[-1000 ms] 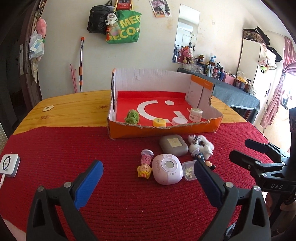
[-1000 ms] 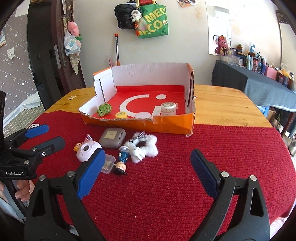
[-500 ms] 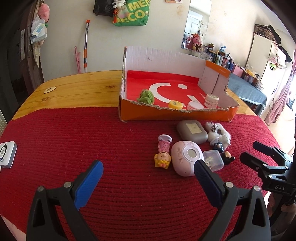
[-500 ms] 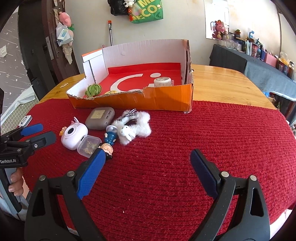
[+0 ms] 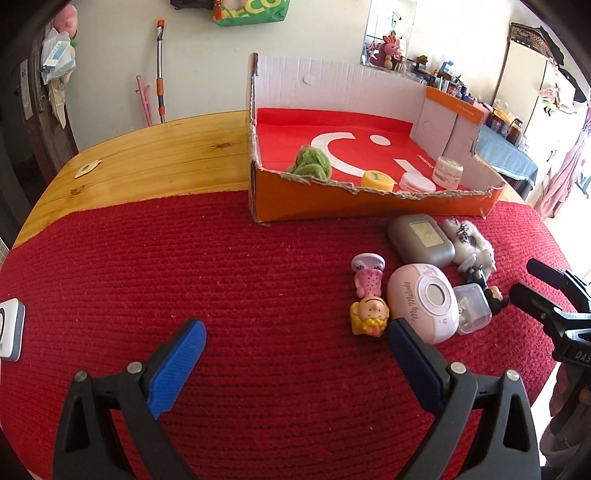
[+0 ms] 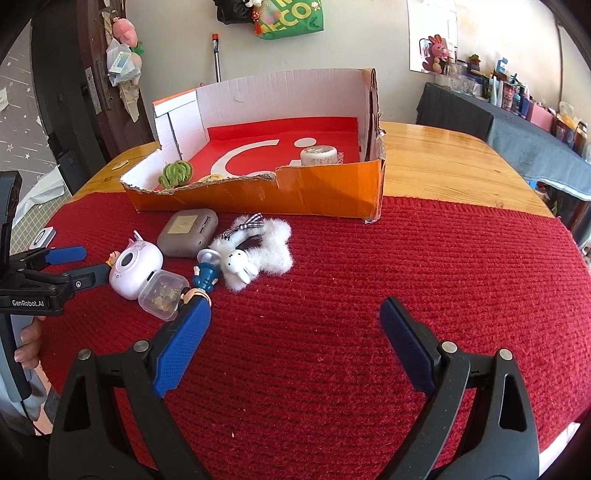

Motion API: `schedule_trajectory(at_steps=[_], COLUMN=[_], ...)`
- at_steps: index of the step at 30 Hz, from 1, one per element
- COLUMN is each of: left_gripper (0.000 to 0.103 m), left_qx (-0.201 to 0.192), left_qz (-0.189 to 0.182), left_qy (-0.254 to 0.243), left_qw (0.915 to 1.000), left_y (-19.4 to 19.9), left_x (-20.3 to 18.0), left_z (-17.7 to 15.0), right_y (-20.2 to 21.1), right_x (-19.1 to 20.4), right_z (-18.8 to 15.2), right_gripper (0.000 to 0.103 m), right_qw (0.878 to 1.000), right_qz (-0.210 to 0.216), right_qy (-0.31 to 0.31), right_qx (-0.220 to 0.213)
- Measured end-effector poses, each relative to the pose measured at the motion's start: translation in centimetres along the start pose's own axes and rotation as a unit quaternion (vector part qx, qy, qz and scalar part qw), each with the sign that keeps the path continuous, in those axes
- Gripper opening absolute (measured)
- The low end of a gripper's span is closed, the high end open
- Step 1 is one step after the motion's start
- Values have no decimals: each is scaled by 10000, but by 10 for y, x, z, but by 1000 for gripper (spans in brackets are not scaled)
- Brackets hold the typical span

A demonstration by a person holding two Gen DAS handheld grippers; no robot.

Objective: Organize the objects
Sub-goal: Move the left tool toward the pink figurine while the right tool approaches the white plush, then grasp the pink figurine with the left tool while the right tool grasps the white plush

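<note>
Showing a girl figurine (image 5: 369, 300) left of the camera (image 5: 424, 301), left view only; right view has the plush (image 6: 258, 251) clear. Toys cluster in front of the box (image 6: 295, 192) on the counter mat (image 6: 406, 258). Left tongs (image 5: 295, 347) and right tongs (image 6: 295, 321) wide open, empty.

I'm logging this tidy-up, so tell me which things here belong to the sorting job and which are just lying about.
Part of the job:
orange box
grey case
pink camera
girl figurine
fluffy bunny
blue figurine
clear tub
left gripper and right gripper, both open

Just lying about:
white device
green bag
broom
</note>
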State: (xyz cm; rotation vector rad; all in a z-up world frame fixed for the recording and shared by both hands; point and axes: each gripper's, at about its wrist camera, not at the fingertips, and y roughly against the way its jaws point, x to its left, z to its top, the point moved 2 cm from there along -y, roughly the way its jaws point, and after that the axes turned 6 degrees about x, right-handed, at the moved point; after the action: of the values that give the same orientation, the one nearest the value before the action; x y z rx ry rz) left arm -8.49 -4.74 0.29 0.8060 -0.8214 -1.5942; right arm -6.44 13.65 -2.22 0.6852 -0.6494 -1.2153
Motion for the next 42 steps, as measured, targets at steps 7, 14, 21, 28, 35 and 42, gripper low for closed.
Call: schedule_trajectory(at_steps=[7,14,21,28,35,42], left_gripper=[100,100,85,68,46,21], left_qx=[40,-15,-74,-157,-256,-298], left_qz=[57,56,-20,-140,-386,-697], left_qy=[-162,-286,-652,-833,-1028,-1110], left_qw=[9998,9996,9978,9963,9936,9909], left_y=[-3,-4,-10,-12,-12,-11], left_x=[2,2,-13,-19,-29,-36], left_z=[7,12,15,20,20,17], right_y=[-5,-16,-30,-40,-49,-48], right_x=[0,-3,3,8,18,25], right_z=[5,20,29,37,42,42], right_gripper=[94,94,94,94,94,66], right_qw=[10000,9994,9981,9960,9934,9923], right_qz=[-23,-94,-20,-55,-59,110], right_qy=[41,196,414,575,794,974], right_qx=[63,259,463,682,828,758])
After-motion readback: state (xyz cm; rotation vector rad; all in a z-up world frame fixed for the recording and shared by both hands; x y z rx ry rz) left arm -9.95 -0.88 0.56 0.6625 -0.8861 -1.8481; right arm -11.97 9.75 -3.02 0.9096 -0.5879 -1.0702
